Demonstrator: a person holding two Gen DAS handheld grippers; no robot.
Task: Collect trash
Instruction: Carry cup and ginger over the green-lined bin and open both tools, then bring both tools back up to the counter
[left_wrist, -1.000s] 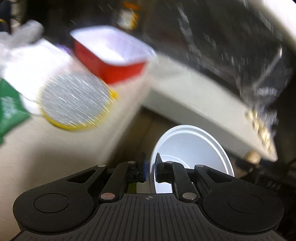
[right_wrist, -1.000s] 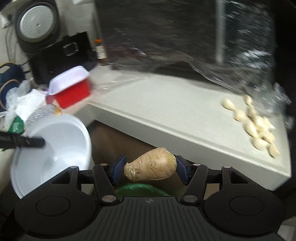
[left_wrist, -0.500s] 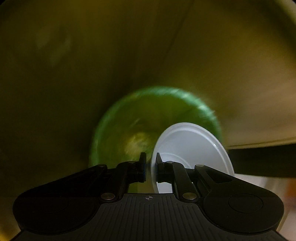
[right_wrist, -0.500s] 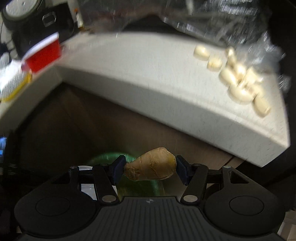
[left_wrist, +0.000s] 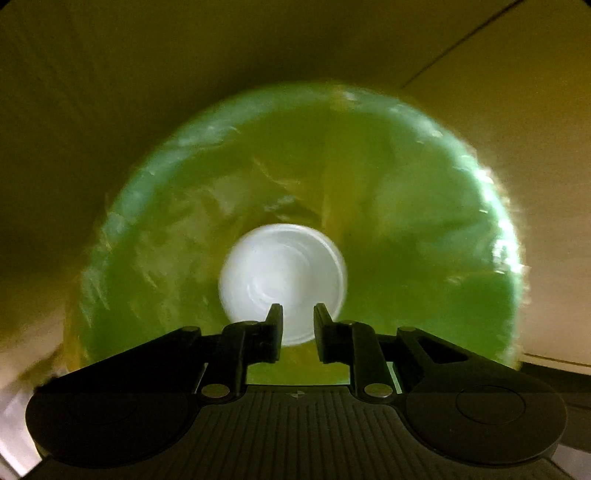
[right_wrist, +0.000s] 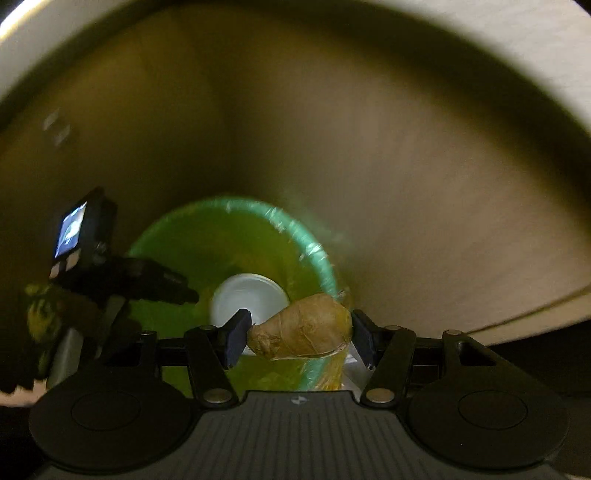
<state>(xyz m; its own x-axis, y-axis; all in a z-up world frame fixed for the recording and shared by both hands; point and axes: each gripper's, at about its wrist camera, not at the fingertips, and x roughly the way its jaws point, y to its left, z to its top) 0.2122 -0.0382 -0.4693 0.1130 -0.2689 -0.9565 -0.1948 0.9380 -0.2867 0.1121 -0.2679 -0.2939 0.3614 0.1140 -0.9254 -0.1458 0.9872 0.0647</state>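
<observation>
The green-lined bin (left_wrist: 388, 229) fills the left wrist view, its thin plastic liner wrinkled and shining along the rim. Inside it, well below the rim and near the middle of the opening, lies the white bowl (left_wrist: 282, 266), open side up. The left gripper (left_wrist: 297, 314) points down into the bin right above the bowl; its jaws are opening and stand apart with a clear gap, and nothing sits between them, the bowl being loose beneath them. In the right wrist view the same bin (right_wrist: 314, 254) sits lower and smaller, with the white bowl (right_wrist: 247, 295) at its bottom. The right gripper (right_wrist: 300, 334) hangs above the bin's near rim, its blue pads clamped on the ends of a piece of ginger root (right_wrist: 303, 338), which lies crosswise between them, clear of the liner.
</observation>
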